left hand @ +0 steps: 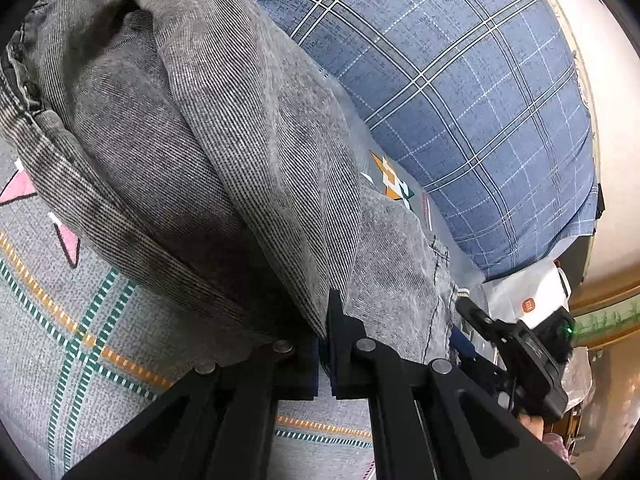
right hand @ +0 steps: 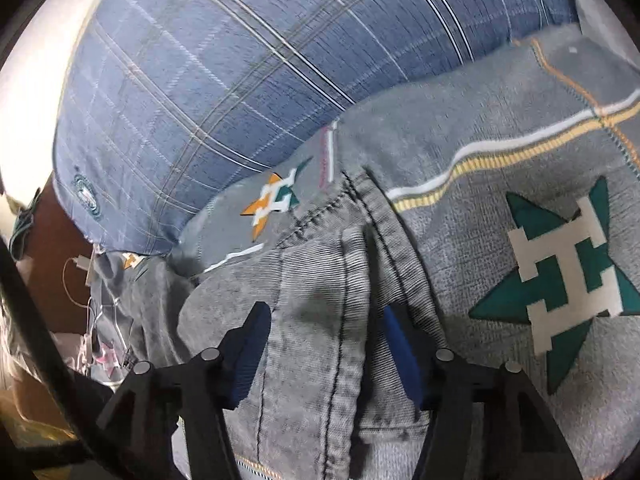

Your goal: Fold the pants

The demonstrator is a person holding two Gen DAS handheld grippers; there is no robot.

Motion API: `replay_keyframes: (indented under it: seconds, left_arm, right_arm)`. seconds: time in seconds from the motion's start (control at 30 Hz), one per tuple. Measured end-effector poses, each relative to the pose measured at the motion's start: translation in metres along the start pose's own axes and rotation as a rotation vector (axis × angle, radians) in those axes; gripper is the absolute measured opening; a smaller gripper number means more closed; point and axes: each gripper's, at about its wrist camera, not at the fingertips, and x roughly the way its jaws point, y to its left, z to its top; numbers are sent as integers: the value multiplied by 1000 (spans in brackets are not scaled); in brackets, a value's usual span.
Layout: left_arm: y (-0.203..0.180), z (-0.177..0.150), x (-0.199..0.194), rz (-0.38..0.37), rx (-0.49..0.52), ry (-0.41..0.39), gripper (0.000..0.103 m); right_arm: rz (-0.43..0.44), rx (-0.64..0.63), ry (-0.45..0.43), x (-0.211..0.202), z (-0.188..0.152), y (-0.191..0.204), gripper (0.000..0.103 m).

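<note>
Grey denim pants (left hand: 224, 152) lie bunched on a grey patterned bed sheet (left hand: 72, 340). My left gripper (left hand: 325, 344) is shut on a fold of the pants and holds it lifted, so the cloth drapes up and away from the fingers. In the right wrist view the hem end of the pants (right hand: 320, 312) lies between the fingers of my right gripper (right hand: 324, 320). Its jaws stand wide apart, one on each side of a seamed fold. The right gripper also shows in the left wrist view (left hand: 516, 344), low at the right.
A blue plaid pillow (left hand: 460, 88) lies beyond the pants; it also shows in the right wrist view (right hand: 224, 80). A white bag with an orange logo (left hand: 528, 300) sits at the bed's edge. A wall lies beyond the pillow. Cables and clutter (right hand: 92, 300) lie off the bed.
</note>
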Motion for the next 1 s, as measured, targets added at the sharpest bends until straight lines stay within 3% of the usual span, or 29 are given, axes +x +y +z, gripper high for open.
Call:
replay_keyframes:
  seconds: [0.07,0.13,0.37,0.47,0.57,0.67,0.73,0.77,0.8,0.83,0.93,1.0]
  left_arm:
    - [1,-3,-2,3,11,-4,3]
    - [2,-8,-10,6,26,-10,3]
    - [-39,3,-42,-123,59,-87,3]
    - [-55,13,-26,-139,60,-45,3]
    - [-48,7,15,-71,74,57,3]
    - [-29,1,38,-50,53,86,3]
    - [-23,0,37,-91,30,69,3]
    - [-23,-1,35,-88,36,60,3]
    - [-27,-1,33,-79,54,51,3]
    - [-27,-1,32,-74,65,50,3]
    - [-34,2,33,-67,68,46,3]
    - [-36,5,34,-66,66,48,3]
  right_arm:
    - [-40,7,-15,1,3,0,12]
    - [-56,-41,-29,3,2,11,7]
    - [-28,-191,-216,-69,27,57,7]
    - [-81,-235,-249,-59,48,61,7]
    - [-110,-187,-157,-23,55,30,7]
    - [-121,-65,-34,22,54,-12,12]
    - [-69,-35,-57,7,56,-14,19]
    - [-59,-52,-90,-7,55,-9,43]
    - [-58,-64,-127,-21,52,-6,80]
    - [-71,-58,-159,-39,44,-3,84]
    - [-24,-26,-144,-59,23,1,80]
    - [6,8,-120,-60,5,-4,67]
